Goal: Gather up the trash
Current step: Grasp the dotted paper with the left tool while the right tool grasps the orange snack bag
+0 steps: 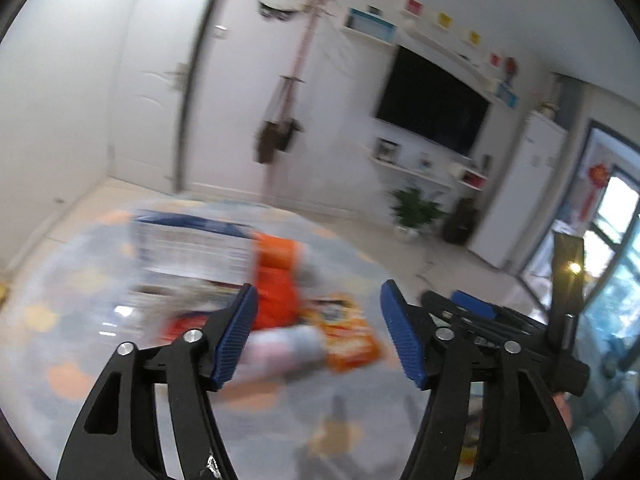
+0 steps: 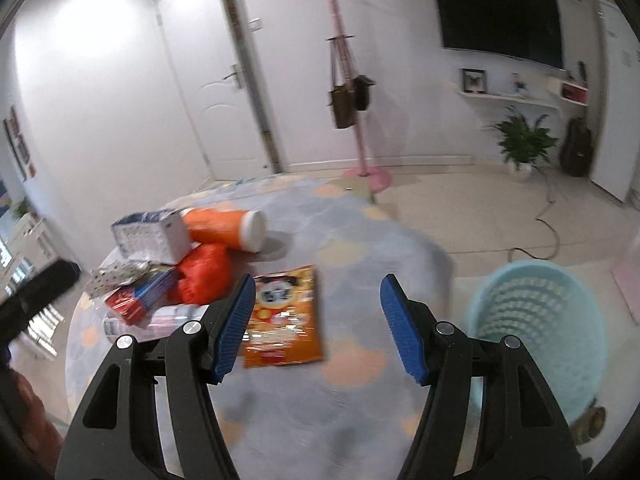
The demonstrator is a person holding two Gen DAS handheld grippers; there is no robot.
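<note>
A pile of trash lies on a round pale rug (image 2: 360, 240): an orange snack bag (image 2: 282, 316), an orange canister with a white cap (image 2: 224, 228), a white and blue carton (image 2: 152, 236), a crumpled orange-red bag (image 2: 204, 274) and several flat wrappers (image 2: 132, 292). My right gripper (image 2: 318, 322) hangs open above the rug, nothing between its blue pads, the snack bag just beyond its left pad. My left gripper (image 1: 320, 332) is open and holds nothing too, over the blurred pile with the orange-red bag (image 1: 276, 292) and snack bag (image 1: 348, 336). The other gripper's tip (image 1: 472, 306) shows at its right.
A light blue slatted waste basket (image 2: 536, 328) stands on the floor right of the rug. Behind are a pink coat stand with hanging bags (image 2: 348, 92), a white door (image 2: 200, 92), a potted plant (image 2: 524, 144), a wall TV (image 2: 500, 16) and a cable on the tiles (image 2: 548, 236).
</note>
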